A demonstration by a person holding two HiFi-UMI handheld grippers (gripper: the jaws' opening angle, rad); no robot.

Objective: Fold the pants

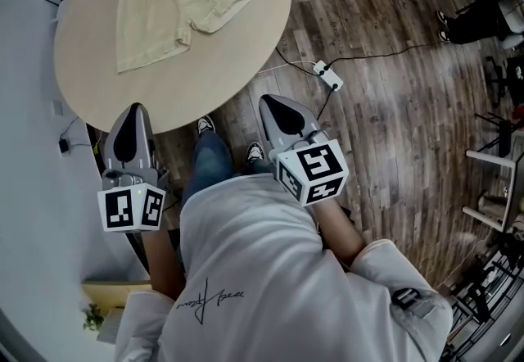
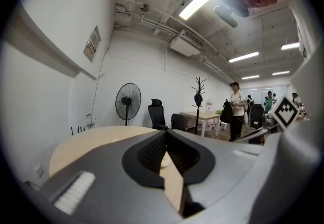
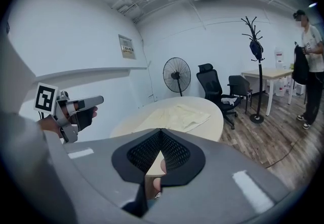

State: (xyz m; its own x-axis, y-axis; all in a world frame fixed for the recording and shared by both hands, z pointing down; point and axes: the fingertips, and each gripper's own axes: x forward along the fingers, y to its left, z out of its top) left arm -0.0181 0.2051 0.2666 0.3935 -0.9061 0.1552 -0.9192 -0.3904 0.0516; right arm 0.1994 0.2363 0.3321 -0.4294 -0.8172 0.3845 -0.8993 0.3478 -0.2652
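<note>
Cream pants [image 1: 180, 4], short-legged, lie spread flat on the far half of a round wooden table [image 1: 229, 65]. Both grippers are held close to the person's body, short of the table's near edge. My left gripper [image 1: 133, 109] is shut and empty, its tip over the table's rim. My right gripper [image 1: 274, 100] is shut and empty, above the wood floor beside the table. In the right gripper view the pants [image 3: 177, 115] lie ahead on the table [image 3: 212, 116], beyond the shut jaws [image 3: 161, 133], with the left gripper [image 3: 76, 109] at the left. The left gripper view shows its shut jaws [image 2: 166, 134] and the tabletop [image 2: 86, 142].
A white power strip [image 1: 327, 74] with cables lies on the floor right of the table. A standing fan [image 3: 176, 75], an office chair [image 3: 217, 86] and a coat stand [image 3: 255, 50] are behind the table. A person [image 3: 306, 66] stands at far right. A white wall runs along the left.
</note>
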